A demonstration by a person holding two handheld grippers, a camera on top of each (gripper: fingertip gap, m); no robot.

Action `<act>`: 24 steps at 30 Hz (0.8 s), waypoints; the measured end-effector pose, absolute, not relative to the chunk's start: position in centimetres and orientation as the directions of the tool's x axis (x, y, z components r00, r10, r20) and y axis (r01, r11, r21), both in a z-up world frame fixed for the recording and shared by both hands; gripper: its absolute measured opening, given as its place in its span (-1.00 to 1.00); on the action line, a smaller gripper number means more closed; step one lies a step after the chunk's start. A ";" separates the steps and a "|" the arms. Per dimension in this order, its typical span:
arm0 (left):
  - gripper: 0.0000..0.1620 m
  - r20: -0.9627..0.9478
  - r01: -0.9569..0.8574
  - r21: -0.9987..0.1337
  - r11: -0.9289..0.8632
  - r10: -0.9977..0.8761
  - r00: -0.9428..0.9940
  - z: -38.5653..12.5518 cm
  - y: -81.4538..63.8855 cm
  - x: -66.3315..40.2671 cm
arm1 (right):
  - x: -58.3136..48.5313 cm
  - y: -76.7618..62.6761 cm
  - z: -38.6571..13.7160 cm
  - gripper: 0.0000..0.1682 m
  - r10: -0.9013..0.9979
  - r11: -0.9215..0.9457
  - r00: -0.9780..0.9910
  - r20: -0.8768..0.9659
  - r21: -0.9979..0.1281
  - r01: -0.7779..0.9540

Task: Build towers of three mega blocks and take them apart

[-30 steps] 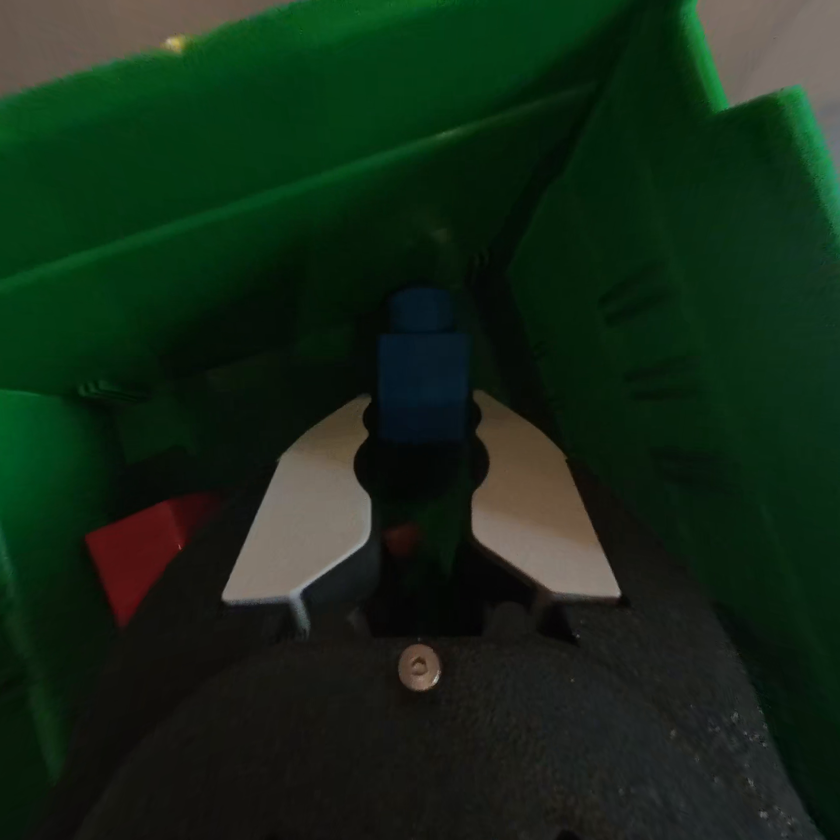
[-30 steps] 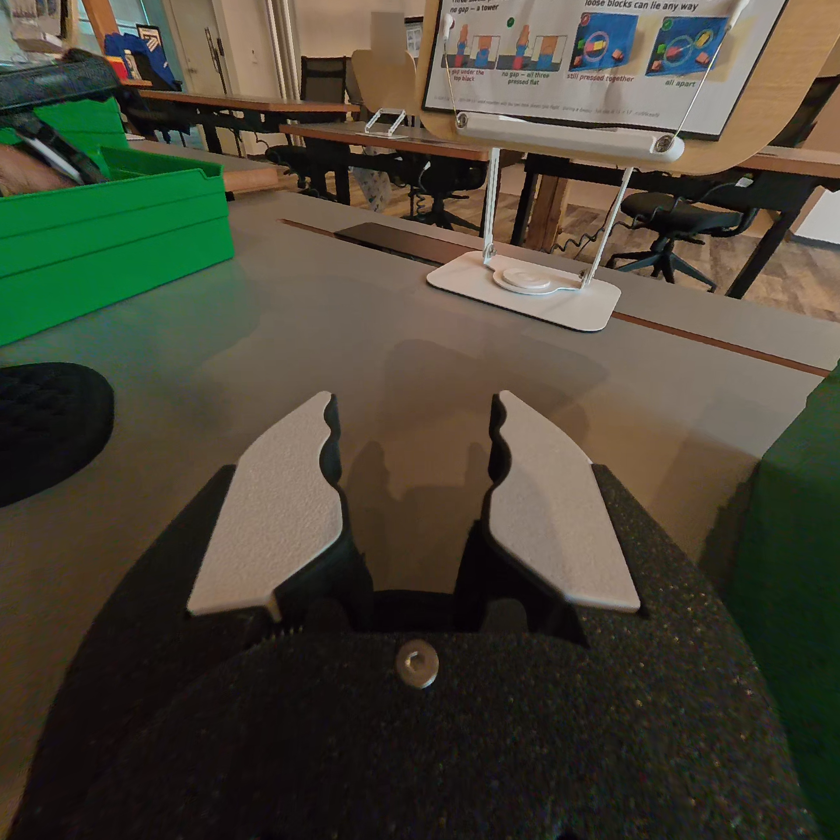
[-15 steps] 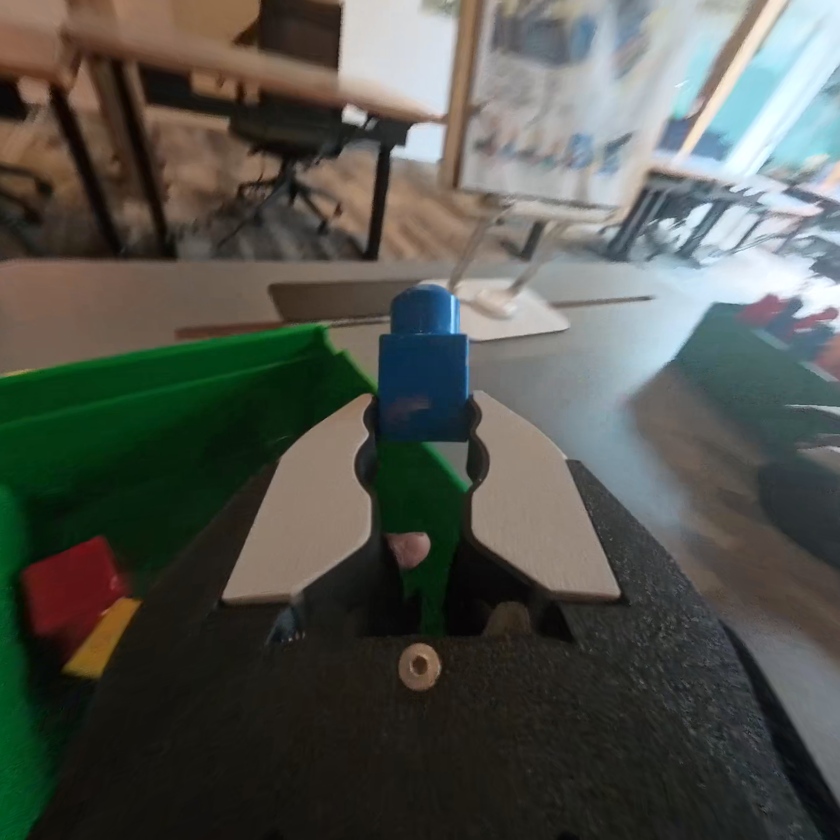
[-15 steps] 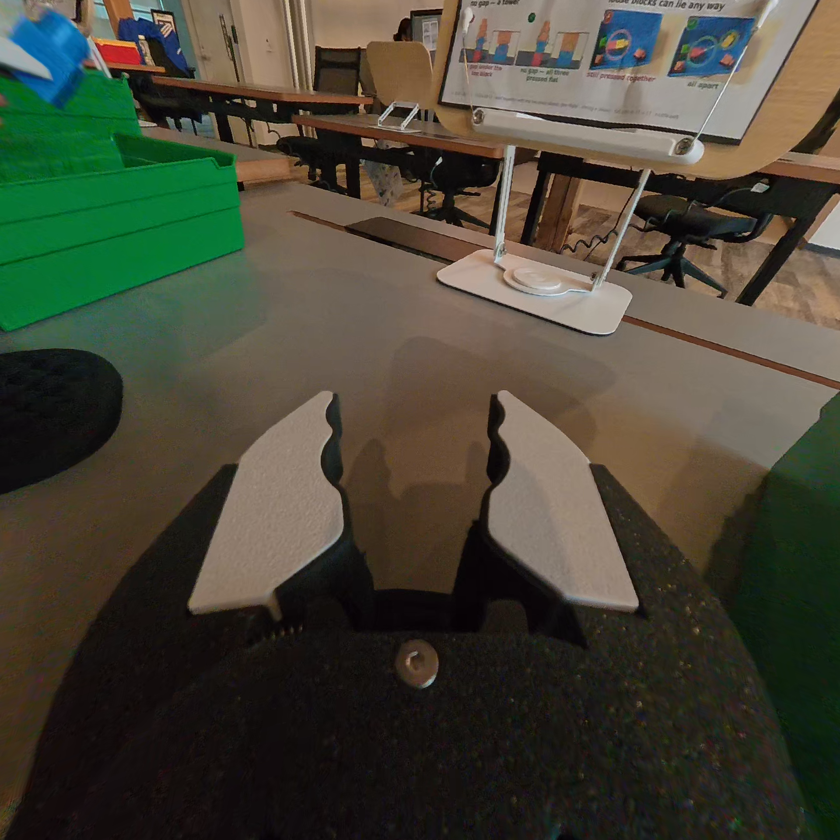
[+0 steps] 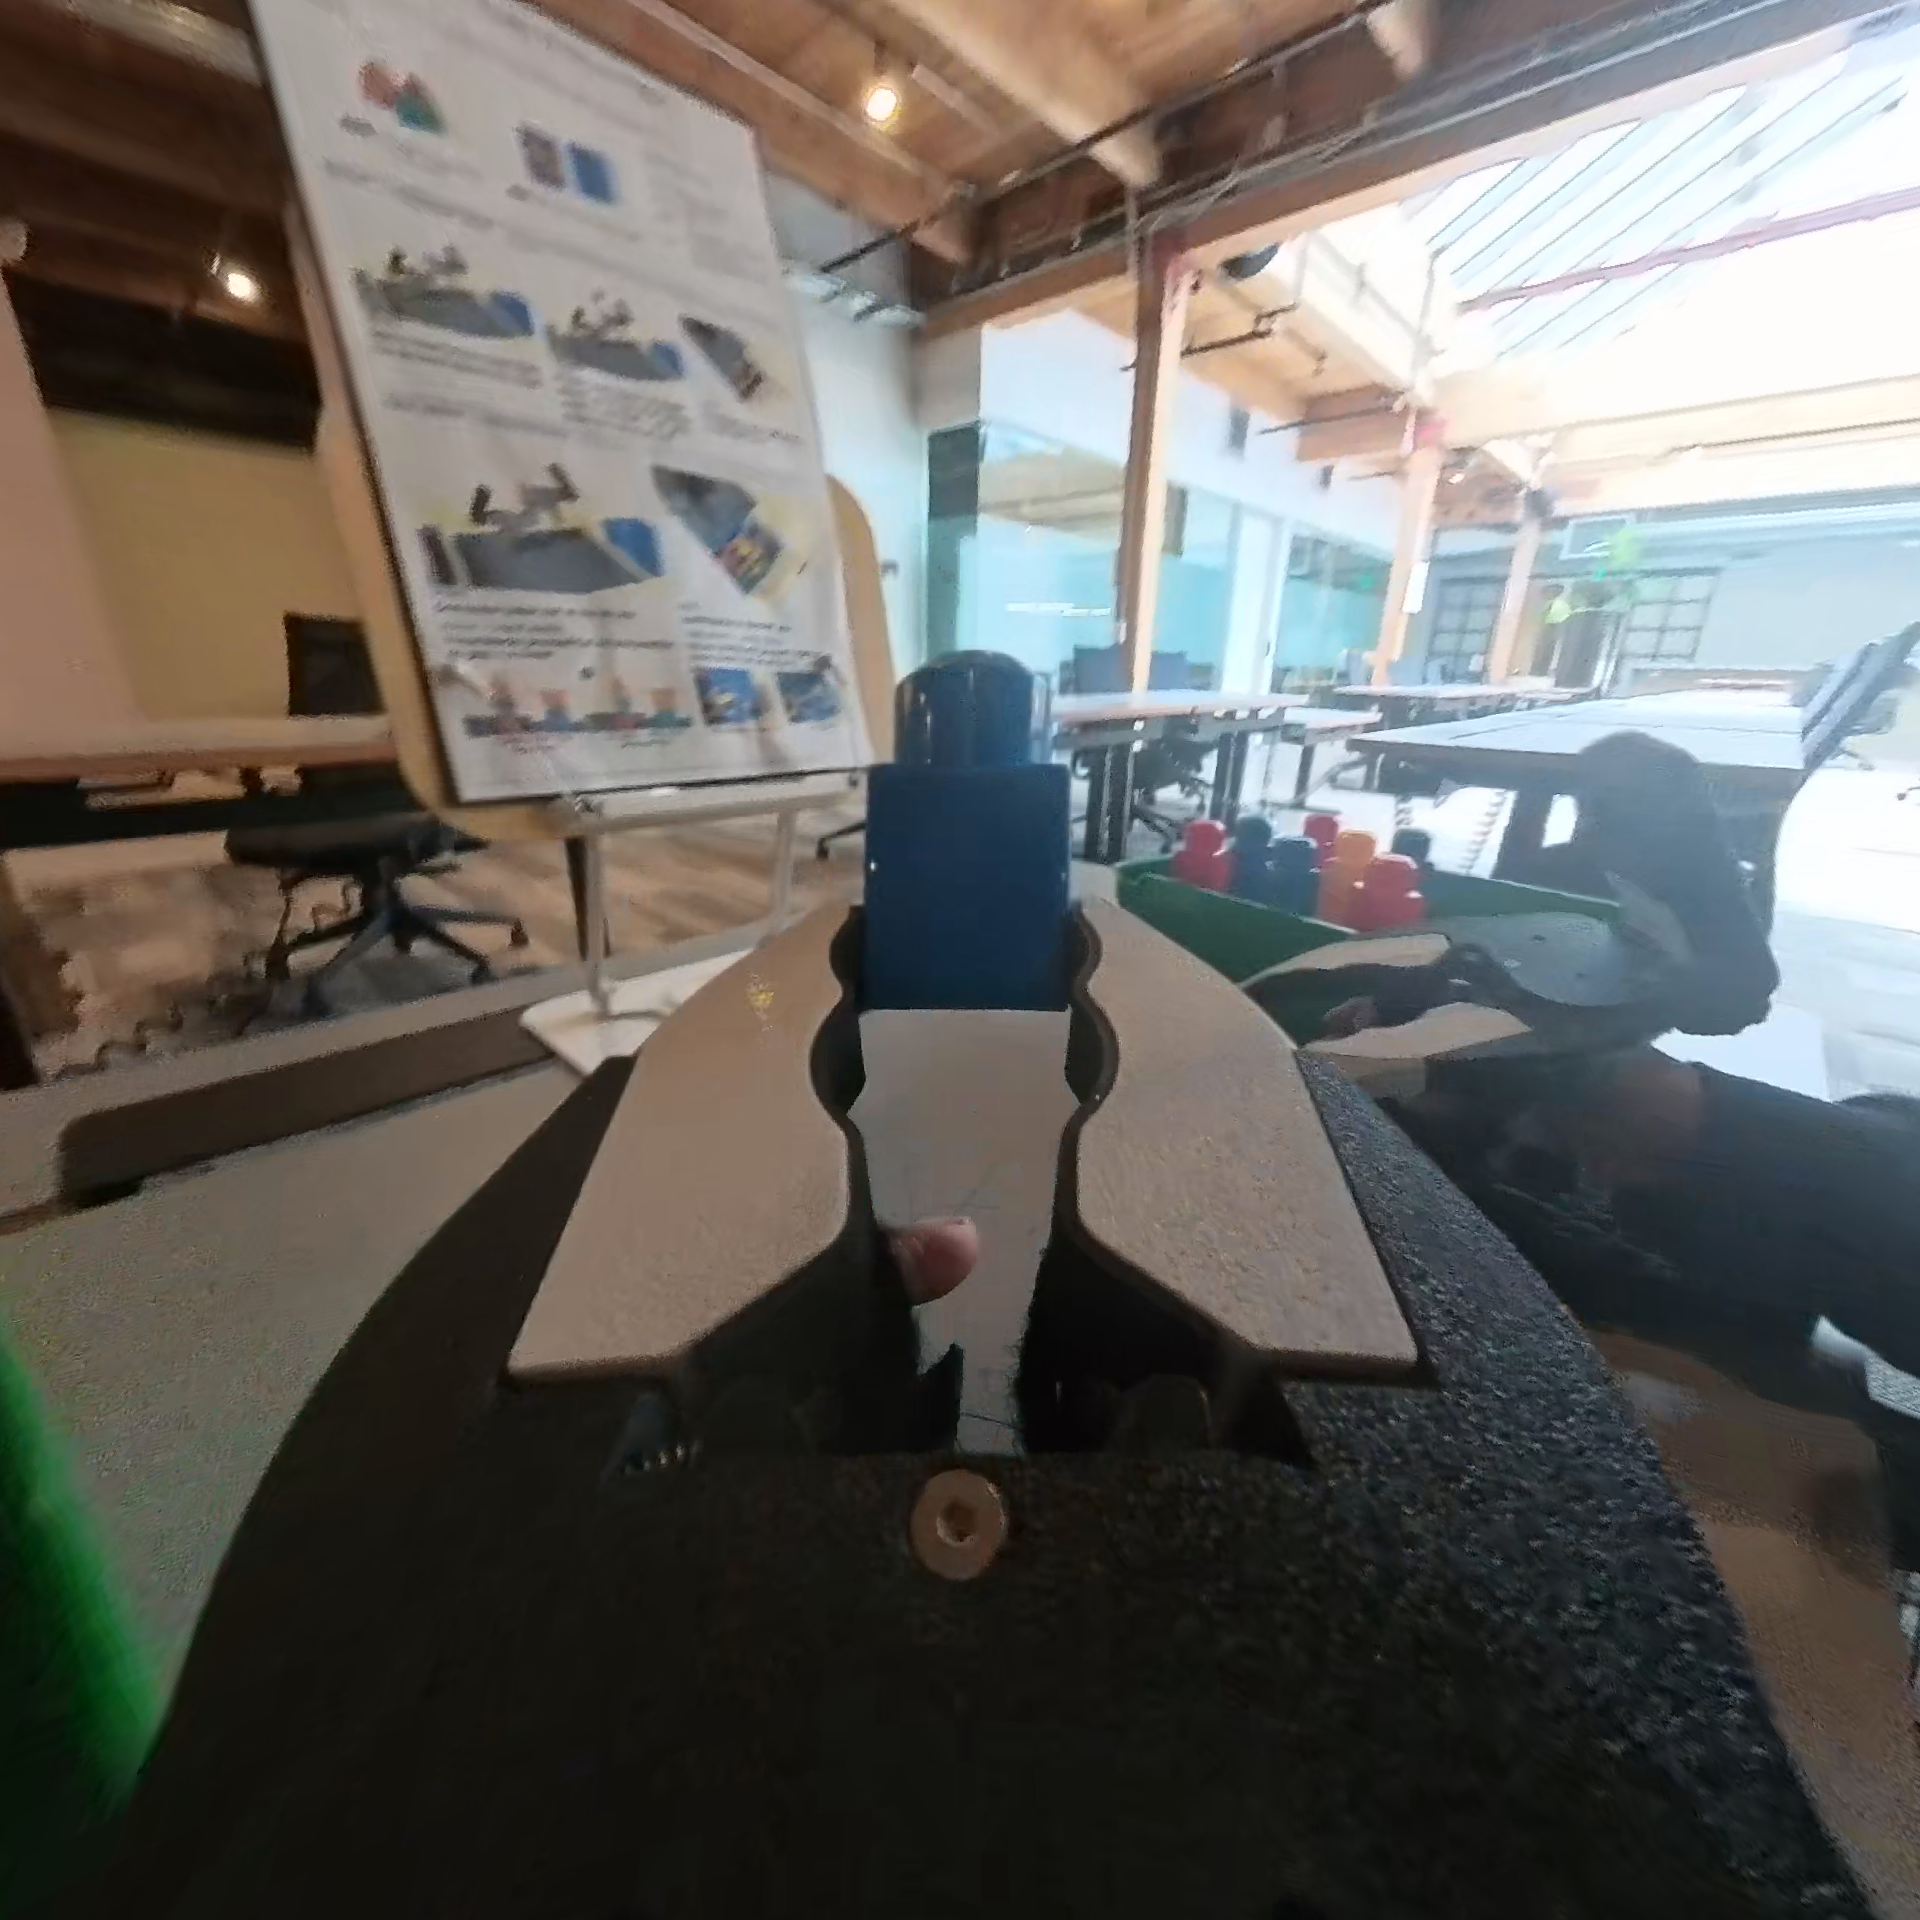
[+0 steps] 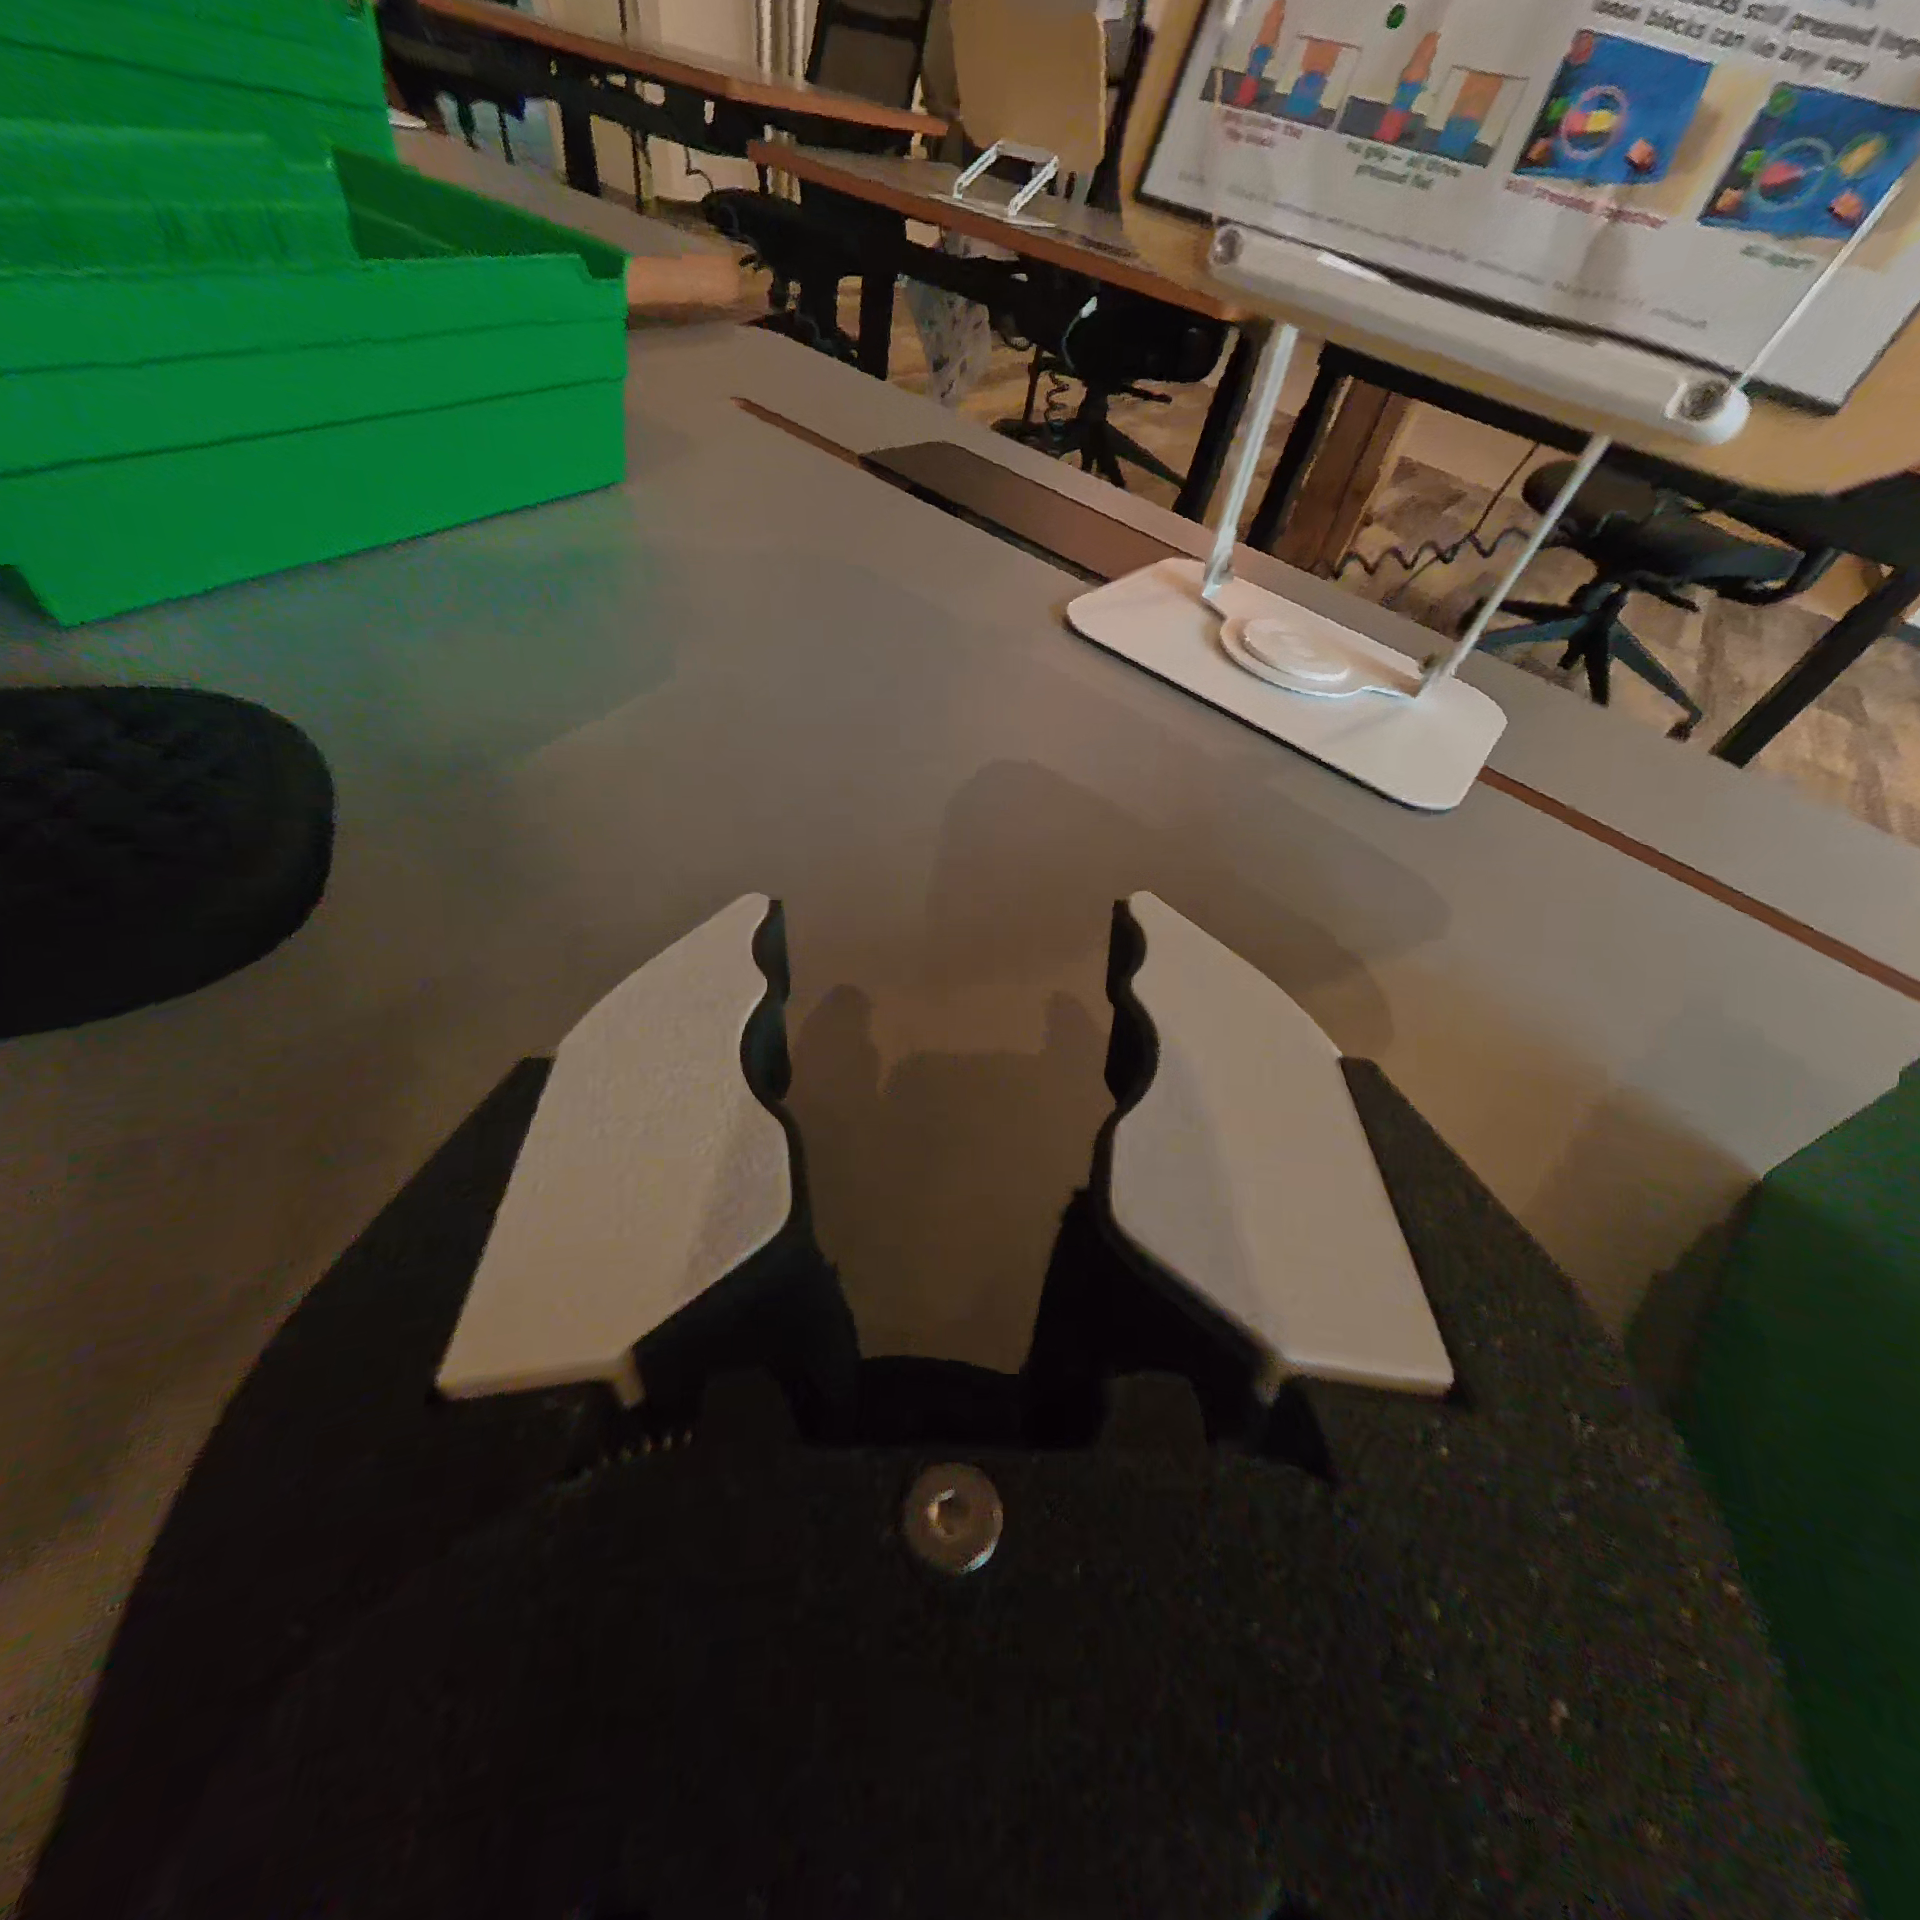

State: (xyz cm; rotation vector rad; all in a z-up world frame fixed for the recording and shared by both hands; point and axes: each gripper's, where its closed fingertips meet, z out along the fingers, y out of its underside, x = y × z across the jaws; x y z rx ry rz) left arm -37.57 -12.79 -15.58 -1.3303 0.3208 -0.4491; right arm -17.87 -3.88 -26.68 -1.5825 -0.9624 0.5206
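My left gripper (image 5: 964, 940) is shut on a blue one-stud mega block (image 5: 966, 862), held upright above the grey table (image 5: 260, 1226). Far right in the left wrist view, a green bin (image 5: 1184, 920) holds several red, blue and orange blocks (image 5: 1299, 868), and the right gripper (image 5: 1382, 987) shows in front of it. In the right wrist view, my right gripper (image 6: 940, 935) is open and empty, low over the table (image 6: 831, 675). A bright green bin (image 6: 291, 384) stands at the far left there.
An instruction board on a white stand (image 6: 1288, 665) is at the table's back; it also shows in the left wrist view (image 5: 582, 416). A round black pad (image 6: 135, 842) lies left of the right gripper. A dark green bin wall (image 6: 1818, 1455) is close on the right. Some 25 cm of space lies between my two pairs of fingers.
My left gripper lifted the blue block out of the bright green bin and swung right over the table, tilting up. The right gripper stayed open and shifted only slightly.
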 end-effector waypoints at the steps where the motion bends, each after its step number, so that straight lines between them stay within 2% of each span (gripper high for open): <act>1: -0.57 0.014 0.131 -0.970 0.202 -0.497 0.868 -15.7 -12.9 -36.6 | -18.1 -4.1 -26.2 -0.30 0.813 0.003 0.555 0.178 -0.953 0.303; 6: -0.56 -0.040 0.095 -0.943 0.320 -0.390 0.920 -16.7 -12.5 -35.0 | -20.5 -5.8 -22.8 -0.30 0.874 0.019 0.464 0.148 -0.962 0.271; 17: -0.57 -0.199 -0.106 -0.916 0.387 -0.209 0.957 -18.4 -12.4 -34.4 | -29.0 -12.4 -16.0 -0.22 0.997 -0.010 0.082 0.010 -0.972 0.235; 24: -0.57 -0.362 -0.282 -0.876 0.391 -0.146 0.921 -19.2 -12.5 -33.2 | -32.7 -13.3 -18.1 -0.26 1.000 -0.010 0.023 -0.001 -0.907 0.421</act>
